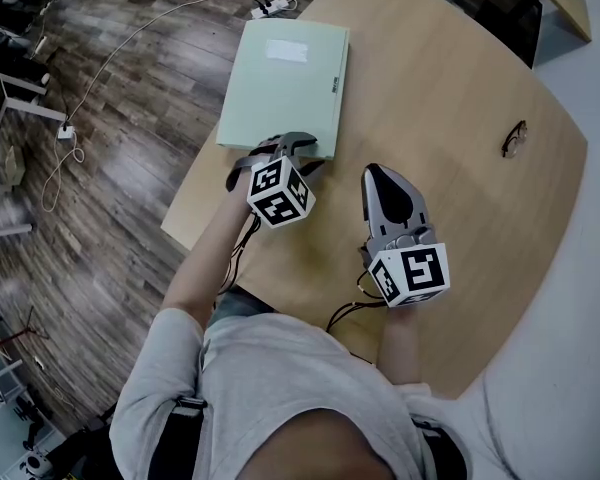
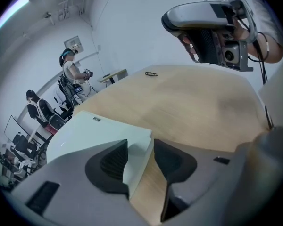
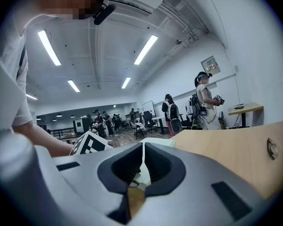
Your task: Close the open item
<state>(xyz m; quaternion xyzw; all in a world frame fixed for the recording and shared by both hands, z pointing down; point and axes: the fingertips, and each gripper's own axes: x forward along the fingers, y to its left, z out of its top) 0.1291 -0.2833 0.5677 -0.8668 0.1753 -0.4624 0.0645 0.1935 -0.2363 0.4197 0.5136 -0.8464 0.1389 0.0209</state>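
A pale green folder (image 1: 280, 83) lies flat and shut on the wooden table (image 1: 450, 98), a white label on its cover. My left gripper (image 1: 298, 148) points steeply down at the folder's near right corner. In the left gripper view its jaws stand open (image 2: 140, 145), with that corner of the folder (image 2: 94, 131) showing in the gap and no pad pressing on it. My right gripper (image 1: 378, 173) hovers to the right over bare table, pointing almost level. Its jaws (image 3: 143, 145) meet at the tips with nothing between them, and the folder (image 3: 158, 142) lies beyond them.
A pair of eyeglasses (image 1: 514, 138) lies at the table's far right. The folder reaches close to the table's left edge, past which is wooden floor with a power strip (image 1: 270, 8) and cables. People stand and sit in the room behind.
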